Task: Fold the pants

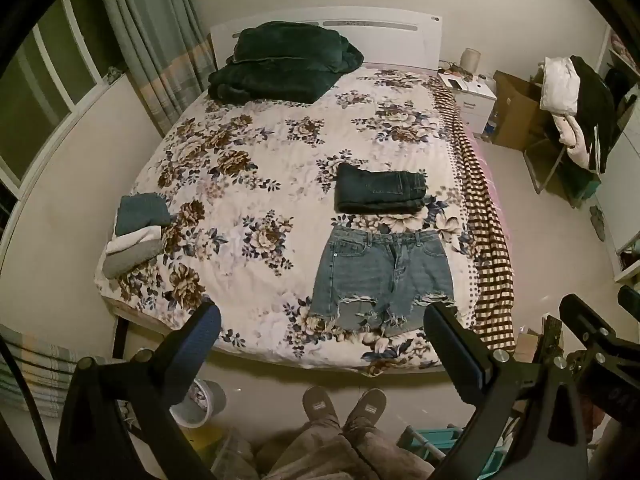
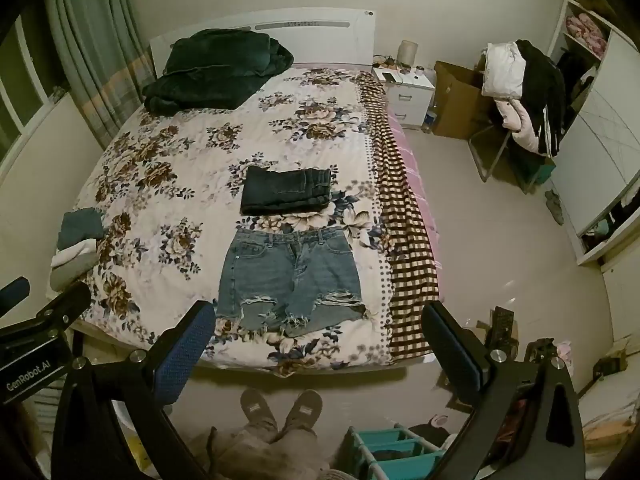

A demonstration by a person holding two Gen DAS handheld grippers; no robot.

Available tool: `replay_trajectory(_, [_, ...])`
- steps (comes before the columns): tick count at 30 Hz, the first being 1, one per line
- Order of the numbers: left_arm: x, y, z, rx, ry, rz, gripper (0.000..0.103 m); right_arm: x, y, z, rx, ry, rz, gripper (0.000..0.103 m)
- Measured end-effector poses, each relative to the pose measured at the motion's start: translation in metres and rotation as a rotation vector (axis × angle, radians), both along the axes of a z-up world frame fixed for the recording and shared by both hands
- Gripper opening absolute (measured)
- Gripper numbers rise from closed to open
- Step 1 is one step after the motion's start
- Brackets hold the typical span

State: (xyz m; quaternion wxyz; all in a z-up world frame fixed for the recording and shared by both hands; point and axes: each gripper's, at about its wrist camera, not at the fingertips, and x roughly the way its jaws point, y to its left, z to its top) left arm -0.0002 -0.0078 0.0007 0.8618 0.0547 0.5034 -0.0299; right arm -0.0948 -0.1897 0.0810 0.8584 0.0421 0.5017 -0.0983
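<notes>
Light blue frayed denim shorts (image 1: pixel 382 276) lie flat and unfolded near the foot edge of the floral bed (image 1: pixel 248 184), waistband away from me; they also show in the right wrist view (image 2: pixel 290 274). Just beyond them lies a folded pair of dark jeans (image 1: pixel 380 192) (image 2: pixel 286 191). My left gripper (image 1: pixel 324 320) is open and empty, held above the foot of the bed, short of the shorts' hems. My right gripper (image 2: pixel 320 320) is open and empty at about the same height, beside the left one.
A dark green blanket (image 1: pixel 280 64) lies at the headboard. A stack of folded clothes (image 1: pixel 136 232) sits at the bed's left edge. A checked cover (image 1: pixel 484 216) hangs off the right side. A nightstand (image 2: pixel 408 92), cardboard box, laden chair (image 2: pixel 516 96) and teal bins (image 2: pixel 396 448) stand around.
</notes>
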Motion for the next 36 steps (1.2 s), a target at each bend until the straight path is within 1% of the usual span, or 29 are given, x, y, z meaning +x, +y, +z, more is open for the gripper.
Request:
replay_trajectory(2, [0.0, 0.0, 0.0, -0.001, -0.001, 0.002, 0.103, 0.003, -0.001, -0.001, -0.001, -0.001, -0.003, 0.103])
replay_trajectory(4, [0.004, -0.01, -0.001, 0.001, -0.006, 0.004, 0.103, 0.003, -0.002, -0.002, 0.0, 0.0, -0.003, 0.103])
replay_trajectory(6, [0.008, -0.015, 0.004, -0.002, -0.008, 0.003, 0.103, 0.003, 0.0, -0.001, -0.003, -0.002, -0.005, 0.103])
replay_trajectory(19, [0.013, -0.014, 0.012, 0.002, -0.013, 0.004, 0.103, 0.004, 0.003, 0.002, -0.006, -0.001, -0.005, 0.103])
replay_trajectory(21, [0.016, -0.003, 0.023, 0.0, -0.015, -0.004, 0.103, 0.004, 0.002, 0.002, 0.0, -0.002, -0.007, 0.103])
replay_trajectory(23, [0.019, -0.004, 0.026, 0.001, -0.017, -0.004, 0.103, 0.003, 0.001, 0.004, -0.005, -0.002, -0.006, 0.103])
replay_trajectory(35, [0.016, -0.004, 0.023, 0.002, -0.02, -0.005, 0.103, 0.002, 0.002, 0.006, -0.007, -0.003, -0.005, 0.103])
replay_trajectory(36, [0.017, -0.002, 0.026, 0.0, -0.02, -0.006, 0.103, 0.003, 0.002, 0.007, -0.007, -0.003, -0.006, 0.103])
